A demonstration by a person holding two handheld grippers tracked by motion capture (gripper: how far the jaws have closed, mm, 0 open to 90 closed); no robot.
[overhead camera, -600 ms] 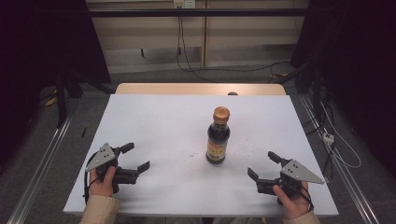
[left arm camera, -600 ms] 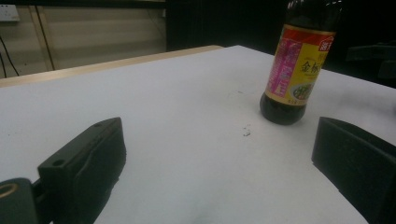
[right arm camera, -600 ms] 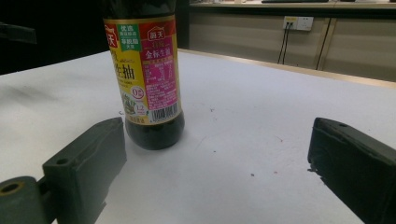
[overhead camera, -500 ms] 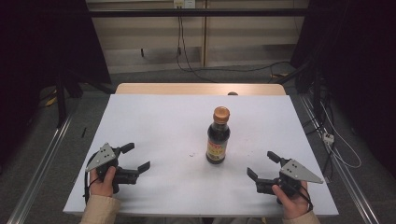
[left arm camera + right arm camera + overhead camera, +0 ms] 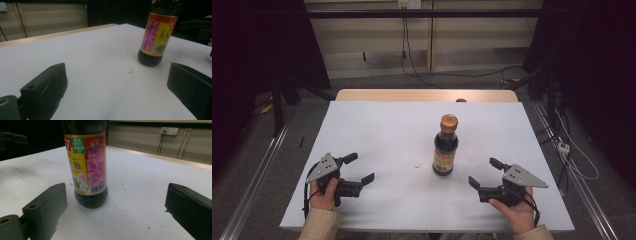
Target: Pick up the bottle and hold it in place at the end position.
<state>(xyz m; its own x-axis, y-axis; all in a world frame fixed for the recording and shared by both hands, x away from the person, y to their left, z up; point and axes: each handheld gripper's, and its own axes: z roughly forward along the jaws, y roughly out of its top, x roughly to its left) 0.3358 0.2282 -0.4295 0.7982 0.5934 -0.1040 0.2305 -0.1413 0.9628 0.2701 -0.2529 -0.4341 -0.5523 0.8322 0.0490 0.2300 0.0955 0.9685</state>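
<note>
Overhead and gripper-mounted views of the work area. The room is dim, with dark curtains (image 5: 257,55) at both sides, a pale panelled wall (image 5: 377,45) at the back, a wall socket (image 5: 408,4) with cables (image 5: 404,45) hanging to the grey floor (image 5: 262,165), and metal rails (image 5: 254,185) along each side of the table. The tabletop (image 5: 377,135), a white sheet with a bare wooden strip (image 5: 412,95) along its far edge, carries a few small dark specks near its middle. A dark sauce bottle (image 5: 445,146) with an orange cap (image 5: 449,121) and a red-and-yellow label (image 5: 86,162) stands upright slightly right of centre, nearer the front edge than the far one. The left gripper (image 5: 356,169) rests near the front left corner, jaws wide apart and empty. The right gripper (image 5: 484,172) rests near the front right corner, jaws likewise apart, the bottle just beyond them and untouched.
</note>
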